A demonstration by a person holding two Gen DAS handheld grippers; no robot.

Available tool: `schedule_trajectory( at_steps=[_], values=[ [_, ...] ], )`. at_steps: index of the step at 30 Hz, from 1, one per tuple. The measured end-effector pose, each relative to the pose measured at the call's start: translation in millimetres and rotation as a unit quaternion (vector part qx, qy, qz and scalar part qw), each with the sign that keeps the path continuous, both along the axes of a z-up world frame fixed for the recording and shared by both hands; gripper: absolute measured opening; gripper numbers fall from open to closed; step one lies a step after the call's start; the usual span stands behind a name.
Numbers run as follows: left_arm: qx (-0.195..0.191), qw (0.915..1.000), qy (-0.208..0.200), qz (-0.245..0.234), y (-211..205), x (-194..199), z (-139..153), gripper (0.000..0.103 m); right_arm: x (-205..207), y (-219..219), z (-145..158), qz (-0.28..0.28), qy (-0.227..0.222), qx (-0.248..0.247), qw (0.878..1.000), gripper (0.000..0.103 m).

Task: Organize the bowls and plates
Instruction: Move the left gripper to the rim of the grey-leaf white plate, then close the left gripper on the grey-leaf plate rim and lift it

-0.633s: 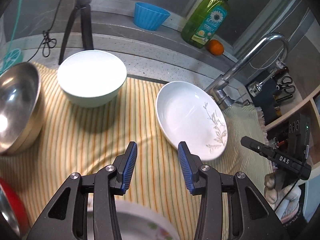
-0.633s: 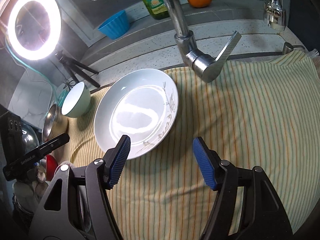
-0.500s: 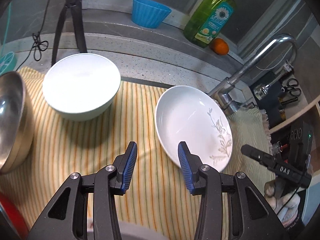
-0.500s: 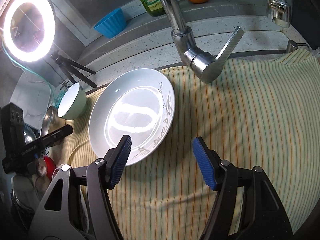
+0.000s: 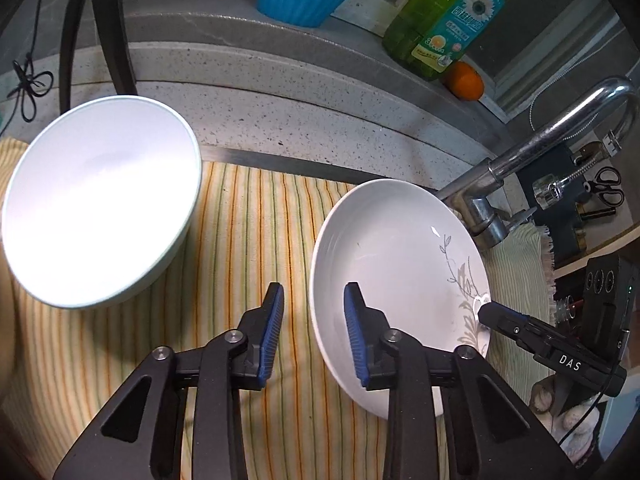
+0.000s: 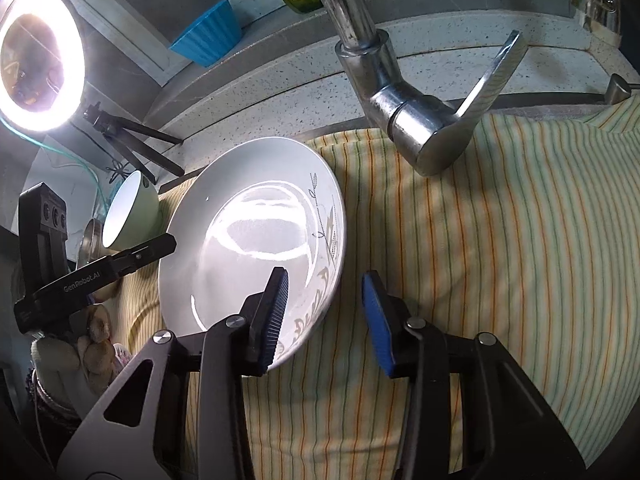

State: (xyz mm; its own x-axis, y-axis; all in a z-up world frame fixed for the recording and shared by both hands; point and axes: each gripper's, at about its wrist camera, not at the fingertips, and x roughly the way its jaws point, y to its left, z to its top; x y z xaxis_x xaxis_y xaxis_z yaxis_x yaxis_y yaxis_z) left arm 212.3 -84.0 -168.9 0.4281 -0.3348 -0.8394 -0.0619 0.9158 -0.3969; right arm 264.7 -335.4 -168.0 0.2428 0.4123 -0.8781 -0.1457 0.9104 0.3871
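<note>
Both tools had moved in on the white plate (image 5: 396, 280), which lay on the striped cloth (image 5: 248, 240) near the tap. The left tool (image 5: 314, 328) and right tool (image 6: 326, 316) straddled opposite rims, jaws closing but not yet clamped; a two-sided lift looked imminent.

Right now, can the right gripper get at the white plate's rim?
Probably yes: the right gripper straddles the white plate's near rim, jaws closing, nothing blocking. The faucet sits farther back.
</note>
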Motion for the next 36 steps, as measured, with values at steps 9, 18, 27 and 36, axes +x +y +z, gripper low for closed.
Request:
schedule_trajectory(
  at_steps=[9,18,27,36],
  values=[
    [0.005,0.9998,0.004,-0.017,-12.1,6.2,-4.0,0.018,10.1,7.0,-10.6,0.014,0.017,-0.001,1.0,0.02],
    [0.008,0.9998,0.002,-0.017,-12.9,4.3,-1.7,0.018,8.6,10.7,-8.1,0.022,0.017,-0.016,0.999,0.018],
    [0.013,0.9998,-0.011,-0.013,-12.8,-14.6,10.6,0.018,-7.8,13.6,3.7,0.033,0.012,-0.011,0.999,0.018],
    [0.012,0.9993,-0.035,0.003,1.6,-50.7,31.7,0.018,-34.7,32.6,27.5,0.065,-0.005,-0.007,0.998,0.018]
  ],
)
